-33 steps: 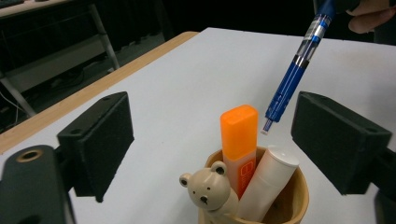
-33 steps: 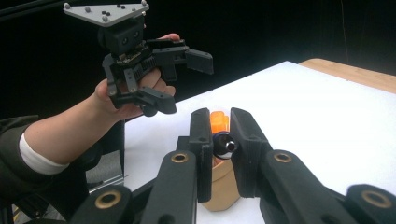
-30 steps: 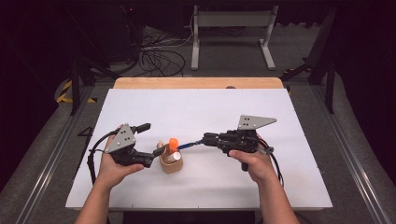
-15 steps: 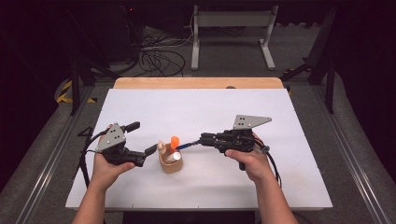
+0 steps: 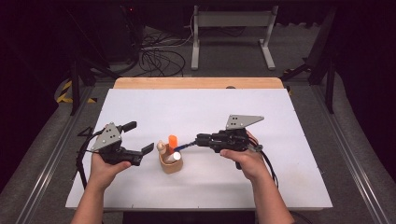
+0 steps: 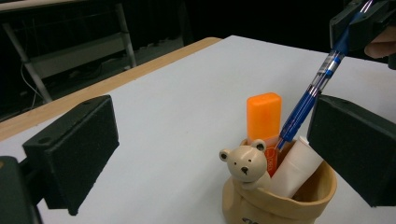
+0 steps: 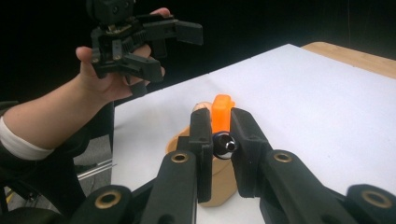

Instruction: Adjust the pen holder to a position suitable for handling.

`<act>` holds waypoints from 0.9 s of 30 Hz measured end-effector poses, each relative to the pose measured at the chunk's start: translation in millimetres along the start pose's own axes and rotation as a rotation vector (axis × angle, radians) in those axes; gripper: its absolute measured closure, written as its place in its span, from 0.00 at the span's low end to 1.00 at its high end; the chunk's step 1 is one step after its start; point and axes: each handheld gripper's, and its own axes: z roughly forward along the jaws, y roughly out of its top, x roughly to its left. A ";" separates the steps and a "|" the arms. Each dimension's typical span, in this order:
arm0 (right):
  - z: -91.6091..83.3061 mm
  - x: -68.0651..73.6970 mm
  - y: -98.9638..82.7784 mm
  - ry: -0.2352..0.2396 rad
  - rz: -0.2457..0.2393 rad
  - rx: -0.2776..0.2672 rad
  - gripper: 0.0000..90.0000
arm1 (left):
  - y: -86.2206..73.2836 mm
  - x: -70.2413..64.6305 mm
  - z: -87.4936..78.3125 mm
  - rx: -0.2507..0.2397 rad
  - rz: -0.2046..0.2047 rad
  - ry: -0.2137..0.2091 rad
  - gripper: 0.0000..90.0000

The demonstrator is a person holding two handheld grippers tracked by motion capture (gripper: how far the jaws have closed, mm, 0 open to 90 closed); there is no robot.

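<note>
Right gripper [image 5: 192, 142] clamping a blue pen [image 6: 308, 95] by its upper end, slanting it down into the cup [image 5: 171, 163], tip already inside beside the orange marker [image 5: 173, 142] and white tube [image 6: 293, 169]. Left gripper [image 5: 138, 139] standing wide with nothing between the jaws, having just been opening, hovering just left of the cup and not touching it. Risking a tip-over: cup being small, looking light and crowded, nothing bracing it, so a slanted push on the rim or against the marker probably shoving or toppling it across the smooth white tabletop [image 5: 280, 116]. Risking a jam too, pen tip possibly catching on the tube or marker and pivoting in the grip, since the hold sits near the chrome end cap [image 7: 225, 145] and the barrel looks slick. Letting go early probably leaving the pen leaning on the rim or falling out. Cup looking like tan ceramic or resin, shaped as a soft rolled sack, glossy, with a small bear head [image 6: 245, 164] on the rim. Pen being clear blue plastic, thin, cylindrical. Marker being flat-sided, matte orange. Tube being smooth, white, round. Jaw pads being black, blocky, matte.
</note>
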 end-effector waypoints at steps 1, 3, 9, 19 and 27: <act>1.1 -0.1 0.0 0.001 0.000 0.005 0.89 | 0.0 0.2 -0.2 -0.001 -0.001 0.001 0.03; 3.5 -0.5 0.0 -0.001 -0.001 0.015 0.89 | -0.2 0.7 -0.7 -0.004 -0.004 0.001 0.03; 10.9 -0.9 0.6 -0.005 -0.008 0.039 0.89 | -0.4 2.3 -2.7 -0.009 -0.011 0.004 0.03; 21.9 -1.5 0.4 0.004 -0.009 0.066 0.89 | -0.7 4.0 -4.4 -0.013 -0.014 0.006 0.03; 30.1 -1.0 0.9 0.011 -0.013 0.095 0.89 | -0.8 4.0 -4.6 -0.015 -0.014 0.005 0.03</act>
